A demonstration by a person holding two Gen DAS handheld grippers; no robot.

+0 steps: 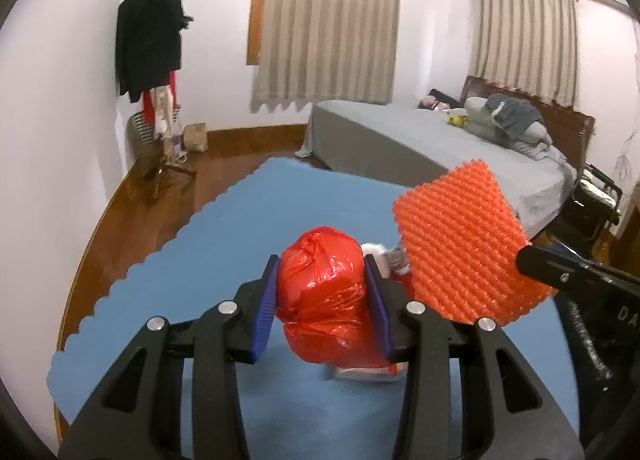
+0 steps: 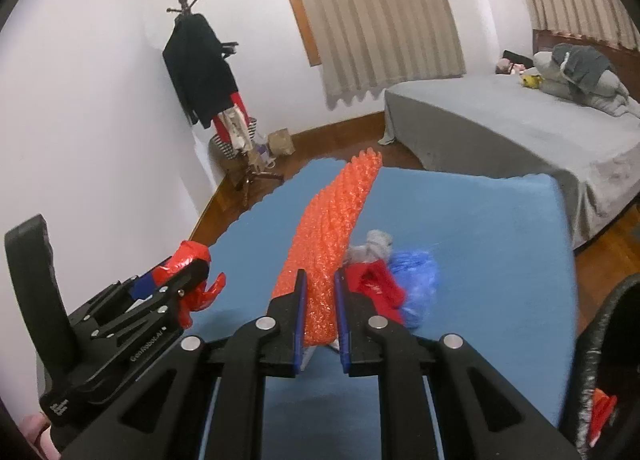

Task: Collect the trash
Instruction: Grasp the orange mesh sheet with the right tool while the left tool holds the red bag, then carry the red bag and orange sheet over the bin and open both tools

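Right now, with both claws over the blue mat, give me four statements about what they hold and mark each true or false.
1. The left claw is shut on a red plastic bag. True.
2. The right claw holds a glass bottle. False: it grips an orange foam sheet.
3. More trash lies on the blue mat. True.
4. The curtains are drawn open. False: they hang closed.

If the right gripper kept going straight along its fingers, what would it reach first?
The right gripper, shut on the orange sheet, would probably meet the blue mat near the crumpled grey scrap; depth is unclear.
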